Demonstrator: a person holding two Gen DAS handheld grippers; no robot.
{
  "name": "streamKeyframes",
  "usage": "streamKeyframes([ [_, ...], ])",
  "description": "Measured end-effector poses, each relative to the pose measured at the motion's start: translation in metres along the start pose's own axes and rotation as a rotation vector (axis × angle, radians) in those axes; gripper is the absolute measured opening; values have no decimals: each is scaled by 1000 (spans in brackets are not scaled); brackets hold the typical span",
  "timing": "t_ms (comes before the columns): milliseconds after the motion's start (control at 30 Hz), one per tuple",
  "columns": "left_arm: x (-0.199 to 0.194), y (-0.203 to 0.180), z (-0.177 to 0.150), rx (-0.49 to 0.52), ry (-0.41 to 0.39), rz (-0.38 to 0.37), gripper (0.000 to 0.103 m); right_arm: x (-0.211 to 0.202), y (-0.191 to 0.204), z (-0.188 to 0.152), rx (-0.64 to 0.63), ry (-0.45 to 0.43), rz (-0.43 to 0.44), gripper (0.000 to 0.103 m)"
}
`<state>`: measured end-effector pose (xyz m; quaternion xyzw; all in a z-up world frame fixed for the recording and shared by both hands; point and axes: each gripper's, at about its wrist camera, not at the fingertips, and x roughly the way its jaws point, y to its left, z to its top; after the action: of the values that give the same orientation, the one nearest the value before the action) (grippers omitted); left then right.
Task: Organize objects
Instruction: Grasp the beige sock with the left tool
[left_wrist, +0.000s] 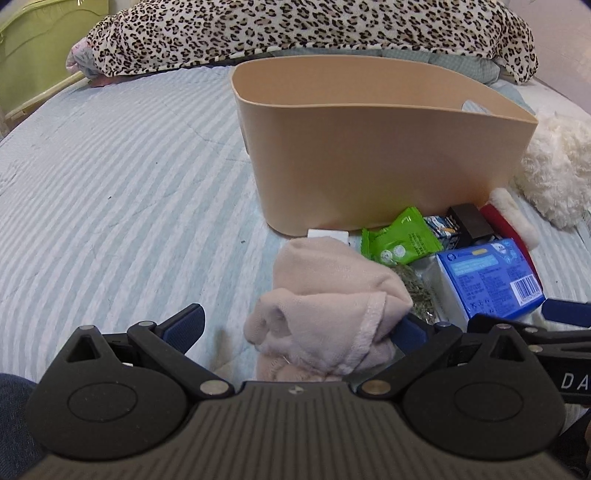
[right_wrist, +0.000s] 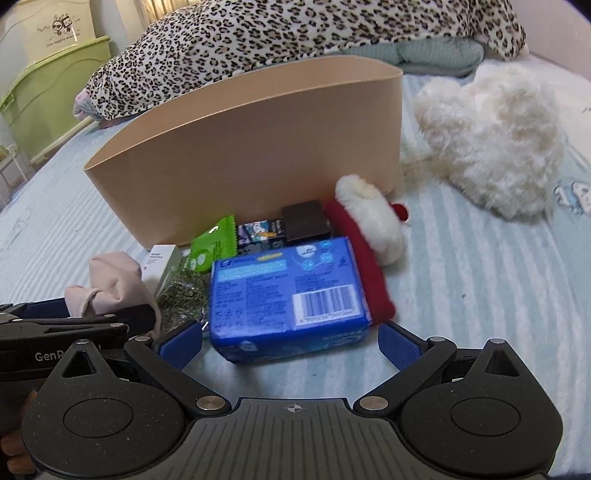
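My left gripper (left_wrist: 301, 326) is spread wide, and the pink cloth (left_wrist: 332, 295) bunches between its blue pads at the lower centre of the left wrist view; its right pad touches the cloth's edge, the left pad stands clear of it, so I have no grip on it yet. My right gripper (right_wrist: 290, 341) is also wide open at the lower centre of the right wrist view, with the blue pack (right_wrist: 288, 291) lying just ahead of and between its pads, neither pad pressing on it.

The beige bin (left_wrist: 369, 147) stands upright in the upper middle of the frame on the striped bedsheet (left_wrist: 129, 184), behind the small pile.

Counting the pile in front of the bin: one pink cloth, one blue pack, one green packet (right_wrist: 214, 245), one clear bag of dried green herbs (right_wrist: 183, 295), one white box (right_wrist: 160, 262), one small printed carton (right_wrist: 260, 230), one dark block (right_wrist: 304, 219), and one red-and-white Santa hat (right_wrist: 369, 236). One fluffy white plush (right_wrist: 491, 144) lies to the right of the bin, apart from the pile. One leopard-print blanket (right_wrist: 295, 29) runs across the top of the frame.
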<state>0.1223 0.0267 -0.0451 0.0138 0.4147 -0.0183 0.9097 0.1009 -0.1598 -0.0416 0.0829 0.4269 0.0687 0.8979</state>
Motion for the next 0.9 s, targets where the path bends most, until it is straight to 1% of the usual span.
streamKeyframes([
  [33,0,2,1,-3,-2,-7,102,1,1,0,1,2,3,103],
  [67,0,4,1,-5,0,-20,99,1,2,-1,-1,3,4,103],
  [100,-1,7,1,-8,2,-42,90,1,4,-1,-9,2,2,103],
  [167,0,10,1,-26,26,-77,86,2,8,-2,-30,0,-7,103],
  [267,0,10,0,-38,33,-86,80,6,9,-2,-33,4,-17,102],
  [300,-1,10,-1,-36,31,-91,76,9,8,-2,-29,11,-21,100],
  [333,-3,9,-1,-31,29,-97,75,11,7,-1,-26,14,-23,99],
  [400,-6,5,-1,-19,20,-94,69,11,7,-1,-33,10,-31,92],
  [467,-9,3,-2,-10,17,-95,67,9,7,-1,-40,4,-31,89],
  [500,-10,4,-2,-10,18,-99,65,8,7,-2,-37,-1,-31,80],
  [533,-11,4,-1,-12,21,-104,65,6,7,-2,-36,-4,-22,75],
  [567,-11,5,-1,-17,26,-109,62,5,8,-2,-31,3,-10,69],
  [600,-12,6,-1,-24,27,-112,59,4,8,-3,-25,3,-2,66],
  [667,-16,7,0,-27,22,-114,58,3,11,-4,-35,4,-2,65],
  [700,-18,7,0,-28,20,-115,57,4,12,-4,-45,7,-5,70],
  [767,-20,7,-2,-32,21,-114,57,5,12,-5,-53,23,-15,74],
  [800,-20,7,-3,-35,23,-112,57,6,11,-6,-48,23,-24,79],
  [833,-20,7,-3,-37,25,-108,57,5,9,-6,-37,18,-34,80],
  [900,-18,7,-4,-40,28,-102,57,6,5,-5,-17,16,-34,87],
])
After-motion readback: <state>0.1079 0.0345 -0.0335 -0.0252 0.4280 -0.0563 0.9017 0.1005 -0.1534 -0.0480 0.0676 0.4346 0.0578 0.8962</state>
